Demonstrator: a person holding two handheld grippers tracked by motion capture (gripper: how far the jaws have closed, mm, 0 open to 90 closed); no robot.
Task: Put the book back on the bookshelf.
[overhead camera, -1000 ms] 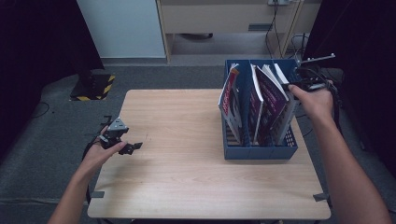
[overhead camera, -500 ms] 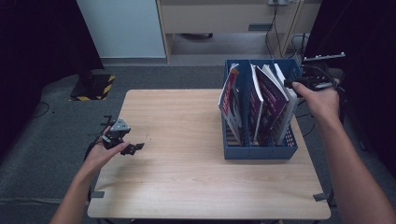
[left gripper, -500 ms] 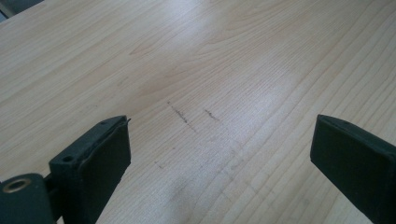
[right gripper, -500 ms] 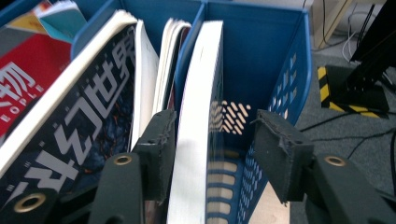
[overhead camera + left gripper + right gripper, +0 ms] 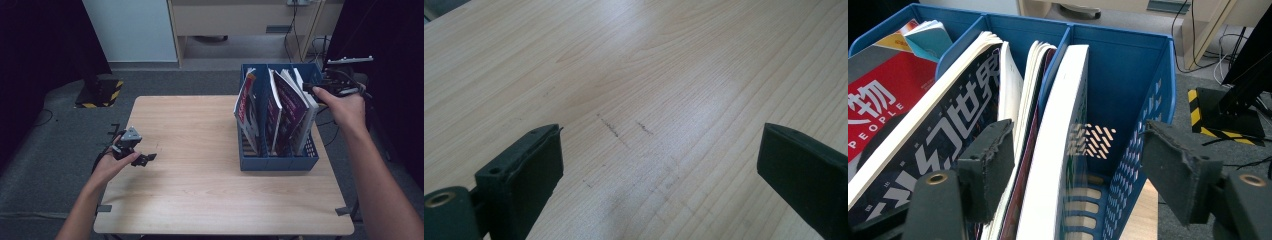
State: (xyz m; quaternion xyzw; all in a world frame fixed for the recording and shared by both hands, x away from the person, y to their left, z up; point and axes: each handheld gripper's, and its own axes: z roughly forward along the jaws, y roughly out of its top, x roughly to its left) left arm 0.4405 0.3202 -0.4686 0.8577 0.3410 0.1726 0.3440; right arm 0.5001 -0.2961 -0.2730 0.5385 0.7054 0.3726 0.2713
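Note:
A blue file rack (image 5: 280, 162) stands on the right half of the wooden table (image 5: 200, 200), with a red-covered magazine (image 5: 247, 107), a dark purple one (image 5: 287, 105) and a thick white book (image 5: 307, 107) upright in it. My right gripper (image 5: 312, 89) hovers over the rack's far right end. Its jaws have just been opening. In the right gripper view the white book (image 5: 1063, 125) stands between the spread jaws of my right gripper (image 5: 1078, 160), and neither pad presses on it. My left gripper (image 5: 147, 159) rests low at the table's left edge, open over bare wood (image 5: 659, 155).
The rack's right compartment (image 5: 1118, 100) has free room beside the white book. A yellow-and-black striped stand base (image 5: 102, 92) sits on the floor at far left. Cabinets and cables stand behind the table. A dark stand (image 5: 350, 60) rises just right of the rack.
The right gripper's jaws have spread wider over the rack's right end, off the top of the white book. The left hand has stayed put.

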